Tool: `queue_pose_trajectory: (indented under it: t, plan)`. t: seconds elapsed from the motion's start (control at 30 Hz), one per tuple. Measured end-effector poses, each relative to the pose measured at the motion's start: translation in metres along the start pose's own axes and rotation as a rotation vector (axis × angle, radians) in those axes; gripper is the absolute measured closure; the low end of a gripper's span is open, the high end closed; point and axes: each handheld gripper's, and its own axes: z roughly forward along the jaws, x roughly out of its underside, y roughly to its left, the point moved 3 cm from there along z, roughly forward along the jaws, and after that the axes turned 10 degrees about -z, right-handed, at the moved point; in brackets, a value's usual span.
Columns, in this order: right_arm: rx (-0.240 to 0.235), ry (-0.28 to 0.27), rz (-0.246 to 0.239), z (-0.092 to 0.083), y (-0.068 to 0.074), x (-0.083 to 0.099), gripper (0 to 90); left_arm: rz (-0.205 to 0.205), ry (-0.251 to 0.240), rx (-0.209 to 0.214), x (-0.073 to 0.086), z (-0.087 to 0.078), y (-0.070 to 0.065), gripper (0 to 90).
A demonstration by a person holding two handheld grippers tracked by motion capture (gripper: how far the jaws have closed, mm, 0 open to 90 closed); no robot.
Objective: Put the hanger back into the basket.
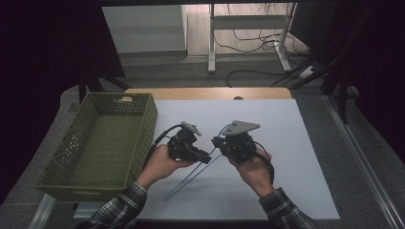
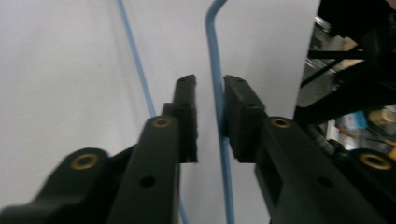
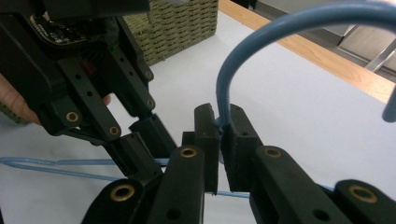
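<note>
Fingers (image 3: 219, 128) of both grippers on one blue hanger (image 3: 280, 28); one basket (image 1: 143, 114).

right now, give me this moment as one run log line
object: blue wire hanger | right gripper: shut on hook base | left gripper: wire between jaws, small gap | green basket: left, empty
</note>
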Motion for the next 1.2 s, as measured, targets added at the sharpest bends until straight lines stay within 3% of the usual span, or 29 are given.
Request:
queue_pose_trajectory:
  t: [0.2, 0.33, 0.4, 0.43, 0.53, 0.73, 1.03, 1.2]
  plan:
    - [0.000, 0.004, -0.011, 0.000, 0.001, 0.001, 84.8, -0.017, -0.009, 0.013, 0.002, -0.001, 0.003, 87.3]
    - [-0.011, -0.014, 0.000, -0.002, 0.000, 0.000, 83.0, -0.047, -0.049, 0.052, 0.004, -0.006, 0.003, 87.5]
    - [-0.022, -0.018, 0.009, -0.003, -0.001, -0.001, 78.8, -0.055, -0.062, 0.050, 0.004, -0.008, 0.004, 87.6]
    - [-0.026, -0.039, 0.020, -0.007, -0.001, -0.001, 69.4, -0.069, -0.078, 0.059, 0.005, -0.014, 0.005, 87.6]
    - [-0.010, -0.033, 0.013, -0.015, -0.001, 0.001, 59.9, -0.077, -0.102, 0.060, 0.006, -0.024, 0.008, 87.6]
    - [-0.026, -0.024, 0.033, -0.032, -0.003, 0.012, 42.2, -0.109, -0.145, 0.048, 0.009, -0.043, 0.010, 87.6]
    - [-0.045, -0.013, 0.065, -0.049, -0.005, 0.034, 27.2, -0.136, -0.187, 0.046, 0.010, -0.077, 0.011, 87.6]
    - [-0.037, -0.019, 0.099, -0.059, -0.006, 0.050, 18.8, -0.146, -0.226, 0.010, 0.012, -0.111, 0.011, 87.5]
